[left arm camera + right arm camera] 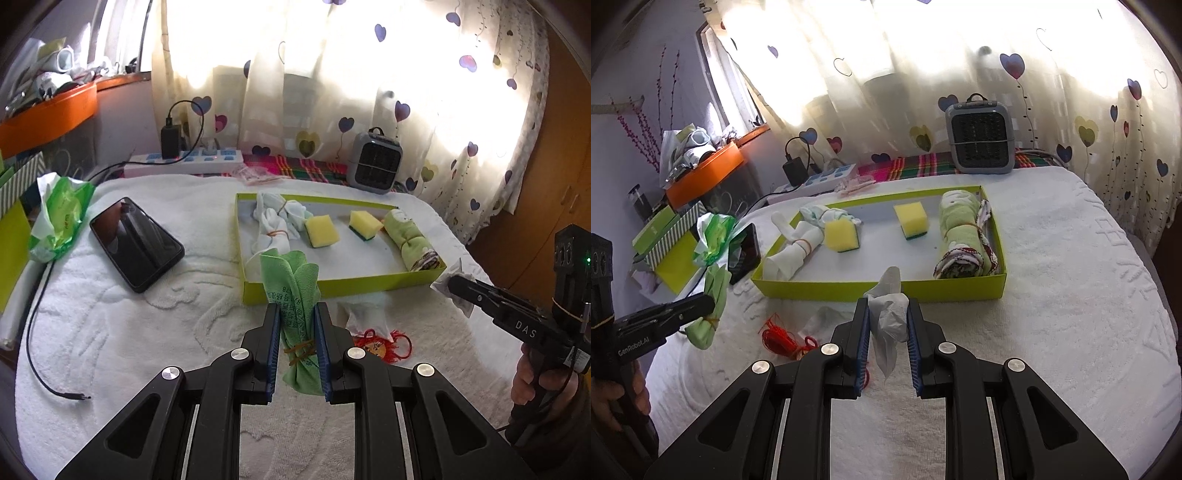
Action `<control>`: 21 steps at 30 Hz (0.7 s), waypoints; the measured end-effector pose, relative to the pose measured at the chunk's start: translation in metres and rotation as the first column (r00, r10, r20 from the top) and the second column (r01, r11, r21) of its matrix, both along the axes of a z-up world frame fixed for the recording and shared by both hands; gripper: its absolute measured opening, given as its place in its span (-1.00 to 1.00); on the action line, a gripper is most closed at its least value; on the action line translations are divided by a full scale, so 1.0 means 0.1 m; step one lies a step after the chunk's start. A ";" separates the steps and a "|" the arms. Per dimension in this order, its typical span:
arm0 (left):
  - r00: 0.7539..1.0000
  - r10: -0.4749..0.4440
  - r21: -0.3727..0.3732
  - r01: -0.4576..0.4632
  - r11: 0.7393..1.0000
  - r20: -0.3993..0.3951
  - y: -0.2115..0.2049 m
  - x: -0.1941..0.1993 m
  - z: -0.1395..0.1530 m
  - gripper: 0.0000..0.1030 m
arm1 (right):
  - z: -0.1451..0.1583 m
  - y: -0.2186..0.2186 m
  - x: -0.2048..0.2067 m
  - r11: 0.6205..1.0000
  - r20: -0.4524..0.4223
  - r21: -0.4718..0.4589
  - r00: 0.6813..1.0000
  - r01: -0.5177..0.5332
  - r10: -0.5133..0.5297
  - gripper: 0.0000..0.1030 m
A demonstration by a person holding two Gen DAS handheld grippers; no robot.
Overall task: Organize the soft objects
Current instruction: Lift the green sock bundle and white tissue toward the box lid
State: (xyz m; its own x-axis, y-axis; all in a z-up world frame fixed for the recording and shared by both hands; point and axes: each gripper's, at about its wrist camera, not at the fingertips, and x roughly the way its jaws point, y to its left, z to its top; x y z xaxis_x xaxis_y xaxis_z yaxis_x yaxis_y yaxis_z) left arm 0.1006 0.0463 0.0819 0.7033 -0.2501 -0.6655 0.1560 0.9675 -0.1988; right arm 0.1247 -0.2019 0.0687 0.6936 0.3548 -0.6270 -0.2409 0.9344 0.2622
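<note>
My left gripper (297,308) is shut on a green cloth roll (291,280) bound with a rubber band, held above the white towel just in front of the yellow-green box (343,286). My right gripper (888,306) is shut on a white crumpled cloth (888,319), also raised before the box's front wall (879,290). Inside the box lie a tied white sock bundle (275,225), two yellow sponges (321,230) (365,223) and a green towel roll (410,236). Each wrist view shows the other gripper from the side: the right gripper (456,286) and the left gripper (707,302).
A white soft piece (365,317) and a red stringy item (380,345) lie on the towel between the grippers. A black phone (136,243), a green tissue pack (61,218) and a loose cable (37,332) sit left. A power strip (184,162) and a small grey heater (375,166) stand behind.
</note>
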 end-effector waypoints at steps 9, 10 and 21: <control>0.999 -0.024 -0.006 0.024 1.000 0.022 -0.10 0.17 0.08 -0.67 | 0.07 0.02 0.09 1.000 0.018 -0.017 1.000 -0.006 0.006 -0.62; 0.999 -0.027 -0.005 0.027 1.000 0.022 -0.11 0.19 0.08 -0.67 | 0.08 0.02 0.10 1.000 0.020 -0.018 1.000 -0.006 0.006 -0.62; 0.998 -0.057 -0.022 0.058 0.998 0.018 -0.27 0.45 0.10 -0.67 | 0.11 0.03 0.36 1.000 0.020 -0.021 1.000 -0.011 0.012 -0.62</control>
